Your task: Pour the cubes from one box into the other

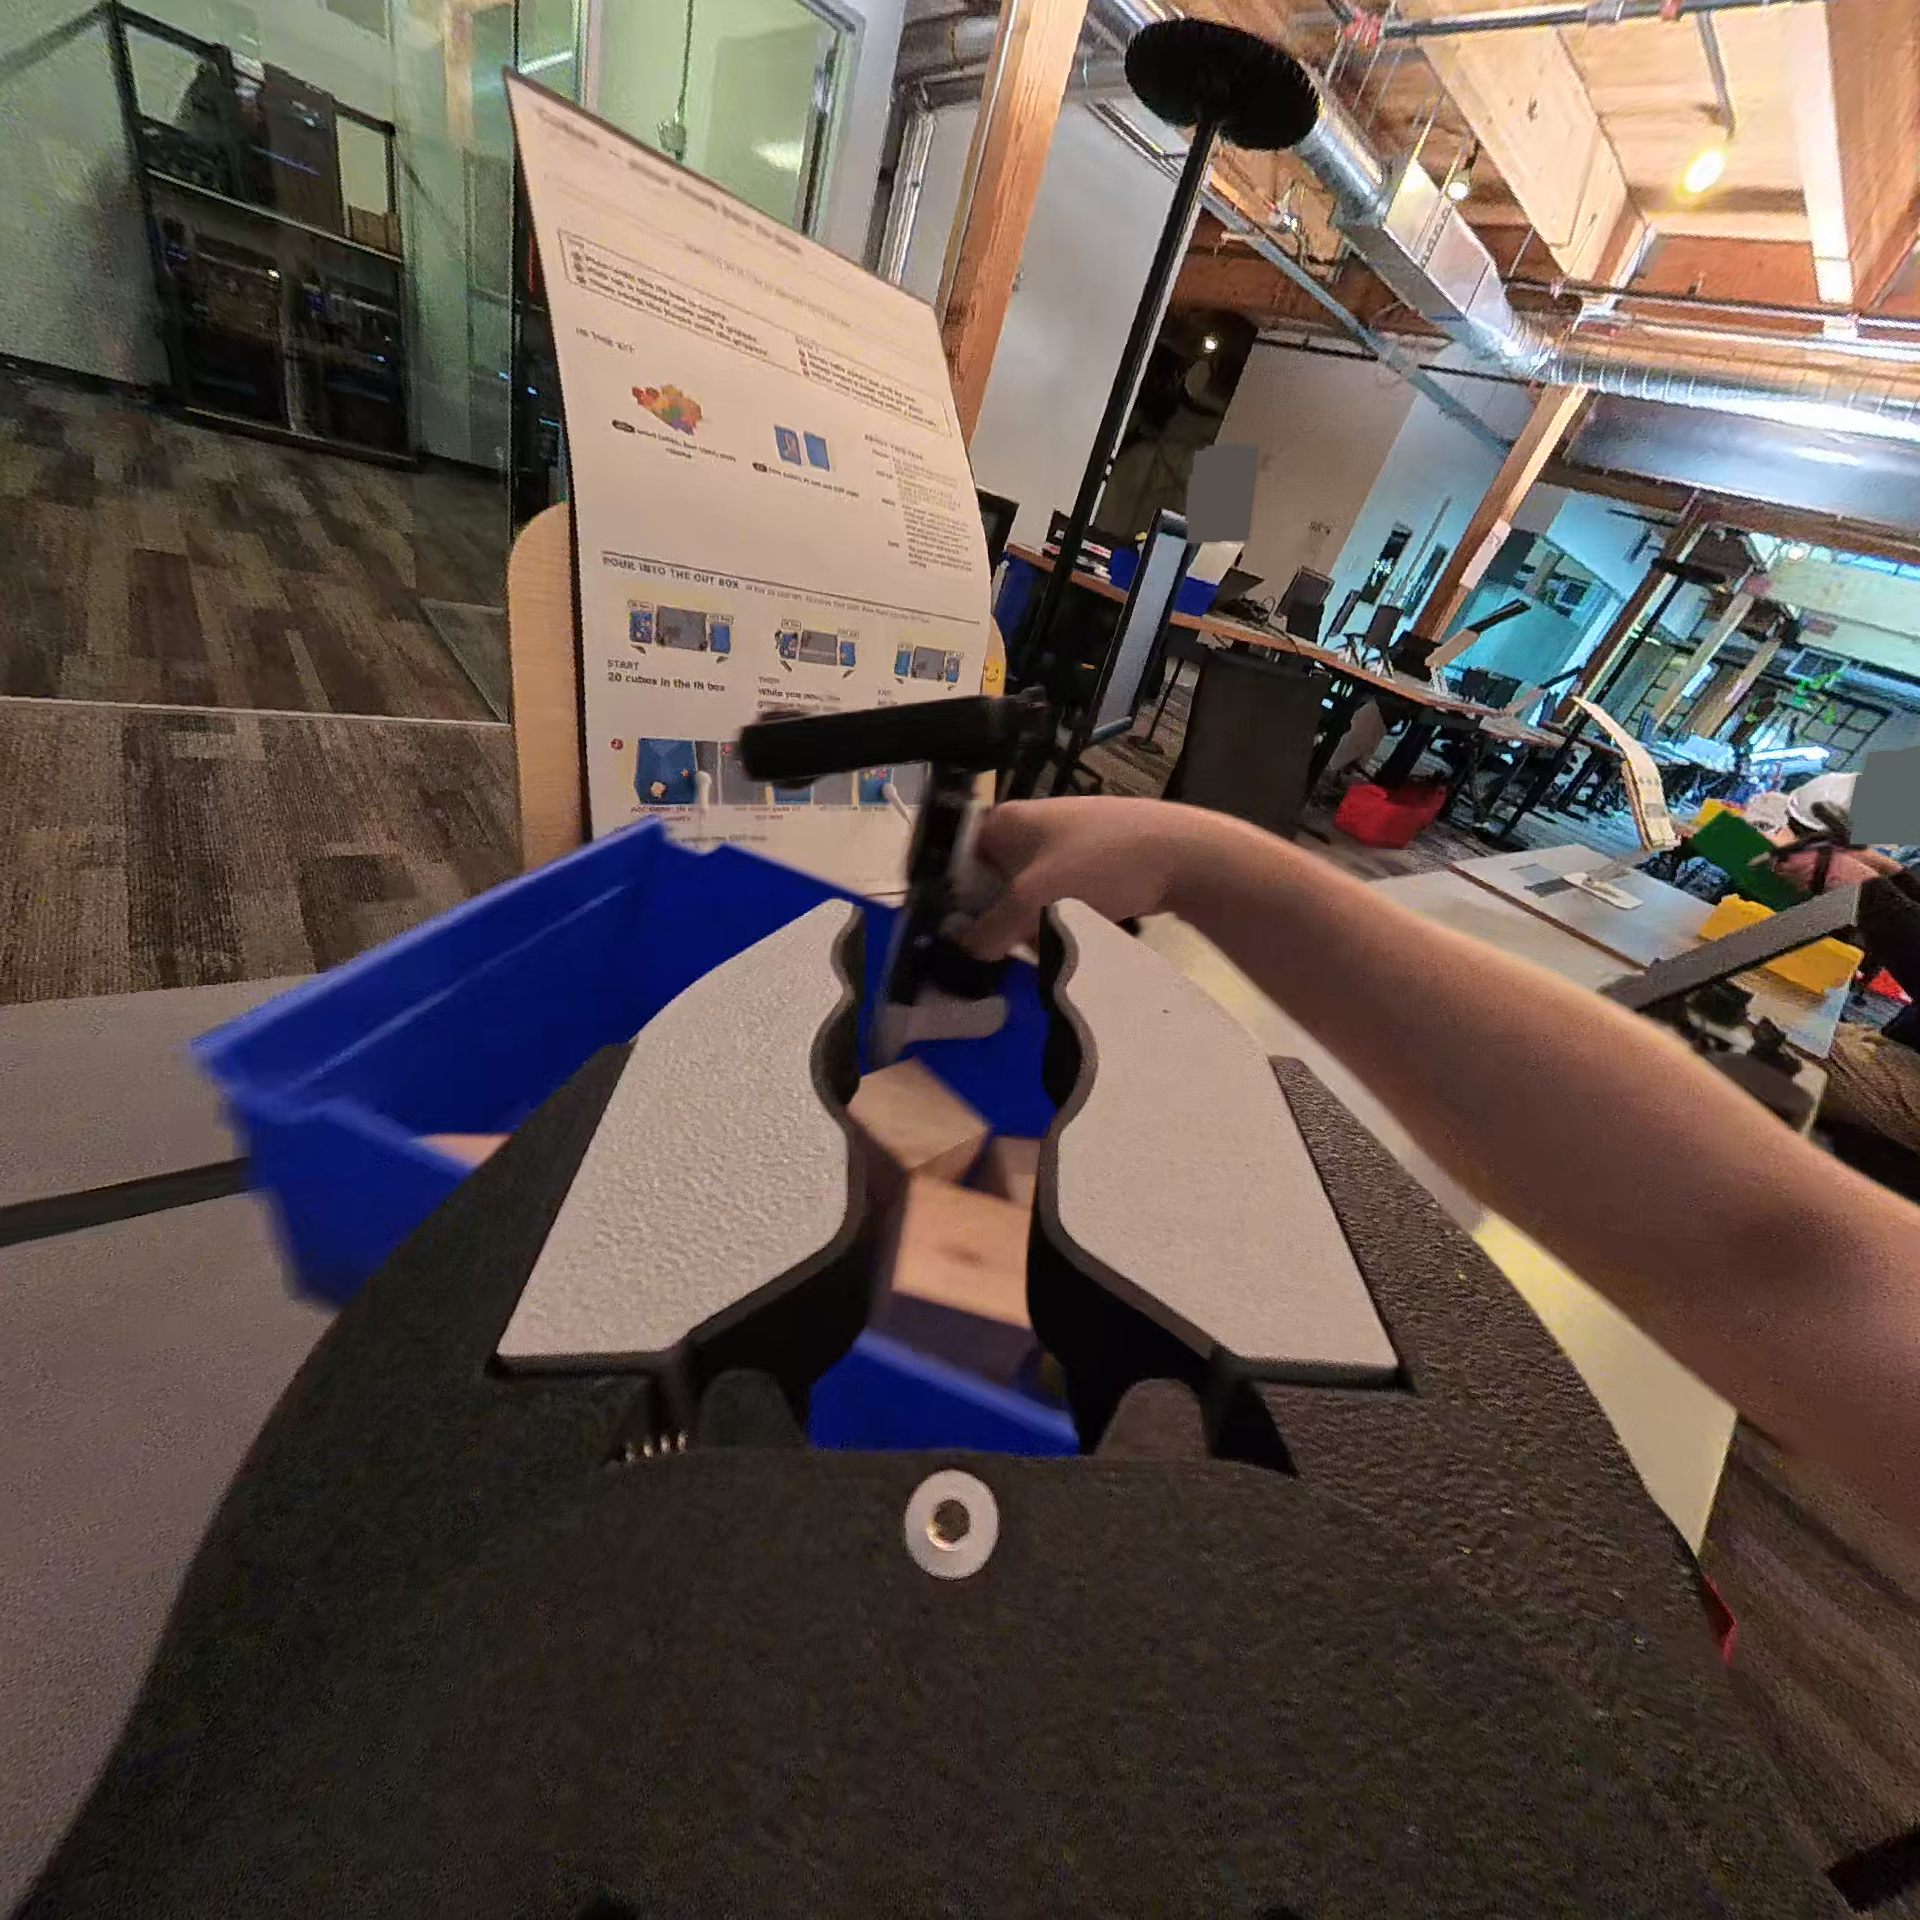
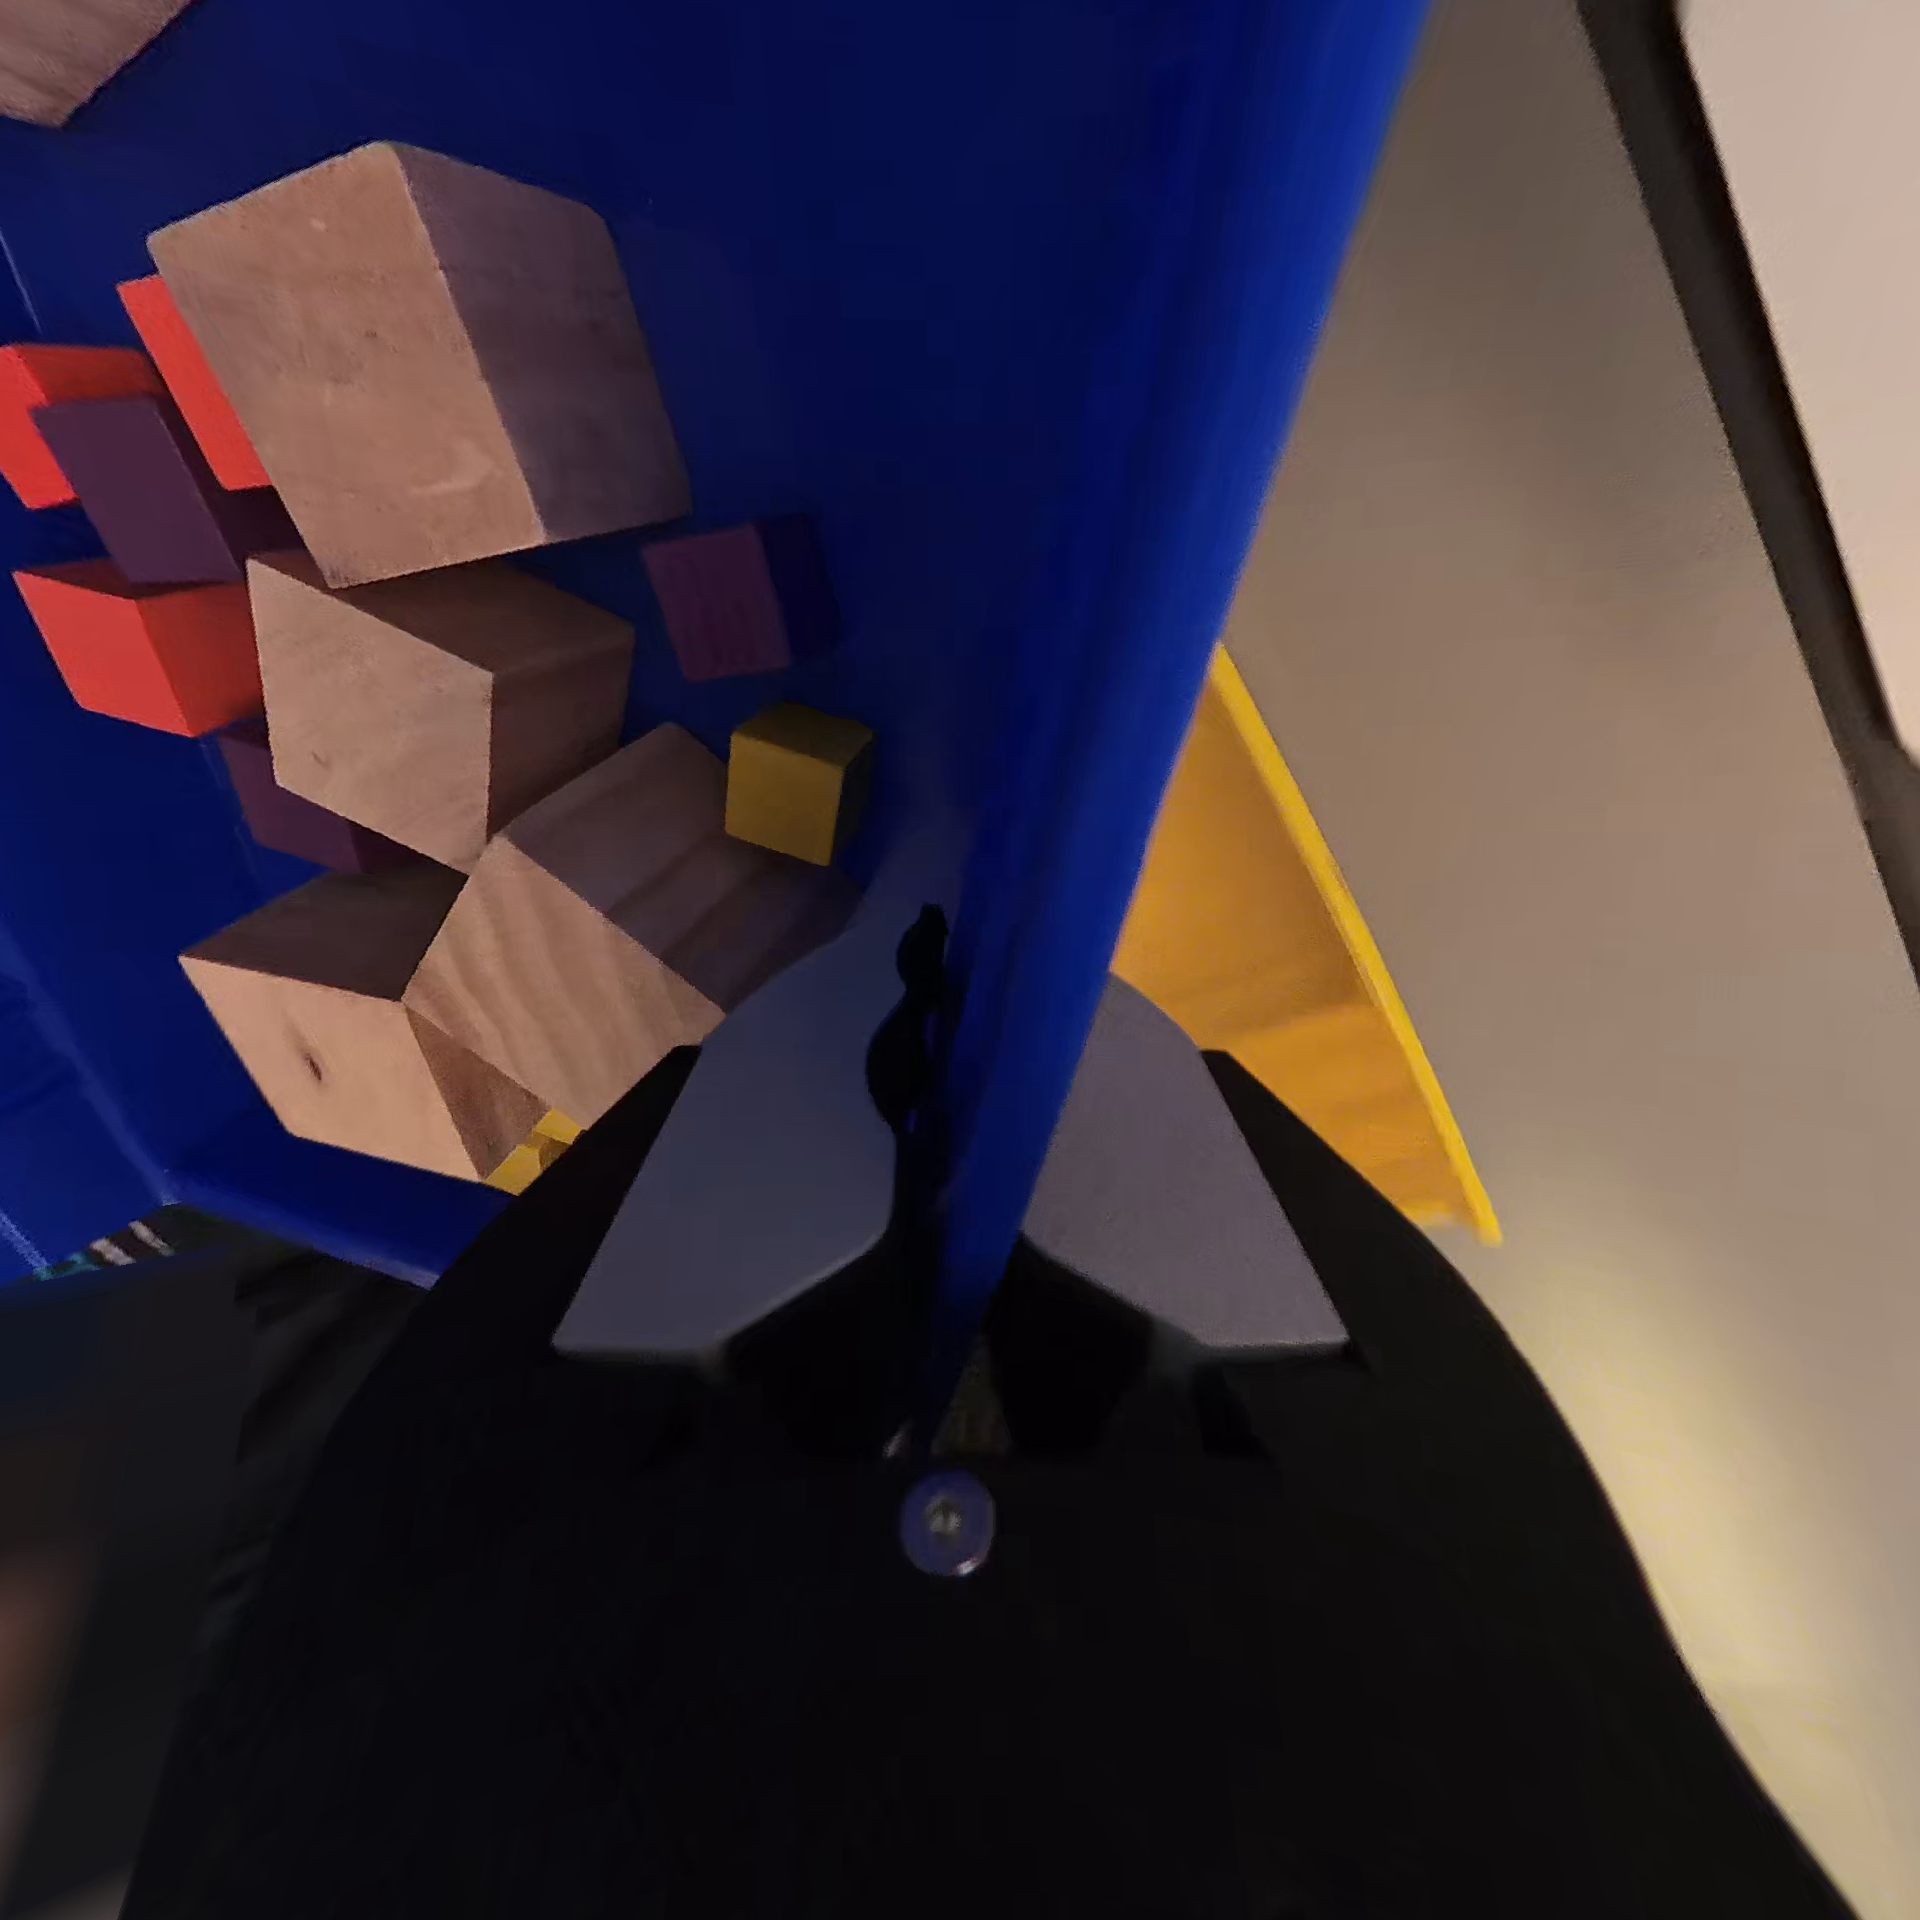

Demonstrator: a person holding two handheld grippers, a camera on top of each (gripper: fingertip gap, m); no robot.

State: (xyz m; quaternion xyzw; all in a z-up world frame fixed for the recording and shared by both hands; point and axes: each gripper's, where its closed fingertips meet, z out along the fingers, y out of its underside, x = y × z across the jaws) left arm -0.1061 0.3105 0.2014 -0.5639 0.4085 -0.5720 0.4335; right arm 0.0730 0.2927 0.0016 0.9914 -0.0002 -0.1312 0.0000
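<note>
the grey worktop [image 1: 125,1351] carries a big instruction board [image 1: 758,499] standing at its far edge, and right in front of that is the blue box [image 1: 436,1029], blurry and tipped up off the surface. the left tool [image 1: 951,1039] has its fingers spread apart around the near wall of the box, nothing pinched as far as i can see. the right tool [image 2: 961,1039], held by a hand [image 1: 1049,873], is clamped on the blue box's far wall. inside it there are wooden cubes [image 2: 416,364], red cubes [image 2: 135,644], purple ones [image 2: 727,603] and a little yellow cube [image 2: 795,779]. a yellow box [image 2: 1299,987] peeks out just beyond the wall.
</note>
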